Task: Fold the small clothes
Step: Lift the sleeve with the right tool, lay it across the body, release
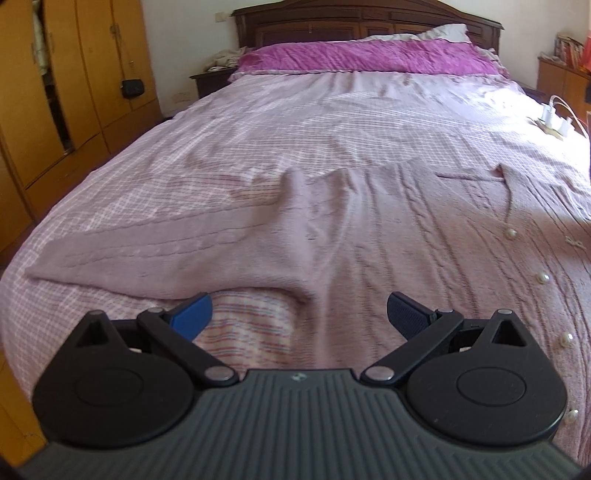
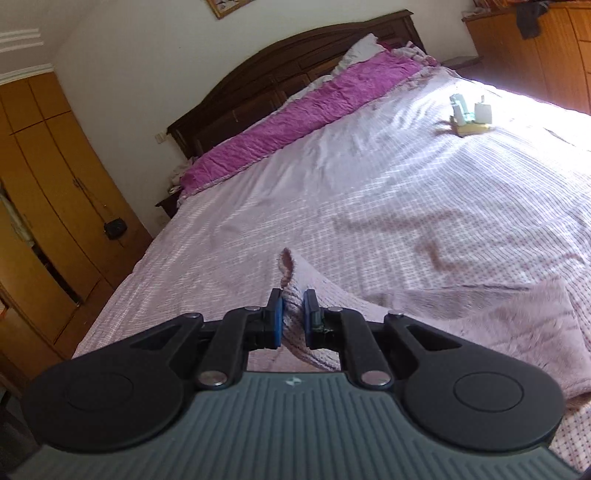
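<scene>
Setting: a bed [image 1: 258, 122] under a pink checked bedspread, a magenta pillow cover [image 1: 369, 57] along its dark wooden headboard [image 1: 369, 18], and an orange-brown wardrobe [image 1: 74, 74] beside it.
Garment: a pale pink cable-knit cardigan [image 1: 369, 229] lies on the near part of the bed, its sleeve [image 1: 147, 251] stretched out to the left and a line of pearl buttons [image 1: 543, 277] down its front at the right.
Left tongs [image 1: 299, 314]: spread wide apart and empty, poised over the cardigan's near edge where the sleeve meets the body; the blue pads [image 1: 194, 314] touch no cloth.
Right tongs [image 2: 293, 317]: closed almost fully on a raised fold of the cardigan [image 2: 480, 325], the knit pinched between the pads and standing up in a small peak just beyond them.
Also on the bed: a small cluster of white and pale green items [image 2: 469, 114] sits well apart from the cardigan, in bright light toward the far right side.
</scene>
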Demonstrator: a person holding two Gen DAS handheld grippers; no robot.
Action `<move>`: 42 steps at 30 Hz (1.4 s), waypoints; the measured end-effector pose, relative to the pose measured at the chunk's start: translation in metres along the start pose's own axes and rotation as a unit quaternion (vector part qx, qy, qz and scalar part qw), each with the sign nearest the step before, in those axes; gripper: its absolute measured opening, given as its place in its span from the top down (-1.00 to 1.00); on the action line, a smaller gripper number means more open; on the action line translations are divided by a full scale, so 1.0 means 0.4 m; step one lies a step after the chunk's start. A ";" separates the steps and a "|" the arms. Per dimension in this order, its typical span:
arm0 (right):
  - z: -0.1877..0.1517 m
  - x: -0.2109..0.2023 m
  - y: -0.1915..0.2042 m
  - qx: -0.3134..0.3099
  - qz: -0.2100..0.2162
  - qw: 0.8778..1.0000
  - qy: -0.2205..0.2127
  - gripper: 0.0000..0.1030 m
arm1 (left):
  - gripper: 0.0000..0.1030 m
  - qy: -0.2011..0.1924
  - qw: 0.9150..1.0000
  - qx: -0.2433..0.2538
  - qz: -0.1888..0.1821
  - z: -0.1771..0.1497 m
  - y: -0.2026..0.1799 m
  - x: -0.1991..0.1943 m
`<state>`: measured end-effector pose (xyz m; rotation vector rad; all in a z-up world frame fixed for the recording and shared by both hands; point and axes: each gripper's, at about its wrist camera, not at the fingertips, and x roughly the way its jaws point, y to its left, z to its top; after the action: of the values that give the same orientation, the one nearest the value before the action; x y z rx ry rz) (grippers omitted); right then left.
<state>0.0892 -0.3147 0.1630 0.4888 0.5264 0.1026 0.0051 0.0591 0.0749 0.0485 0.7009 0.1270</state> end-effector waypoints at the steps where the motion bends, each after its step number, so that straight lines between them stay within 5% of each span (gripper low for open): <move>1: 0.002 0.008 0.024 0.000 0.010 1.000 0.001 0.77 | -1.00 0.001 1.000 -0.004 0.002 0.000 0.011 -0.002; 11: -0.026 0.071 0.306 -0.026 0.096 0.995 0.013 0.77 | -1.00 -0.011 0.999 -0.031 0.025 -0.015 0.104 -0.034; 19: -0.115 0.147 0.428 -0.009 0.140 0.989 0.056 0.77 | -1.00 -0.023 0.998 -0.034 0.039 -0.018 0.135 -0.047; 28: -0.212 0.224 0.499 -0.008 0.174 0.980 0.098 0.77 | -1.00 -0.024 0.998 -0.042 0.037 -0.022 0.144 -0.040; 42: -0.369 0.402 0.482 -0.020 0.141 0.975 0.171 0.75 | -1.00 -0.013 0.997 -0.051 0.049 -0.039 0.163 -0.030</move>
<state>0.1588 -0.0480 0.0695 0.5071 0.7883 0.4745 -0.0208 0.1223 0.0763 -0.0134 0.6663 0.2547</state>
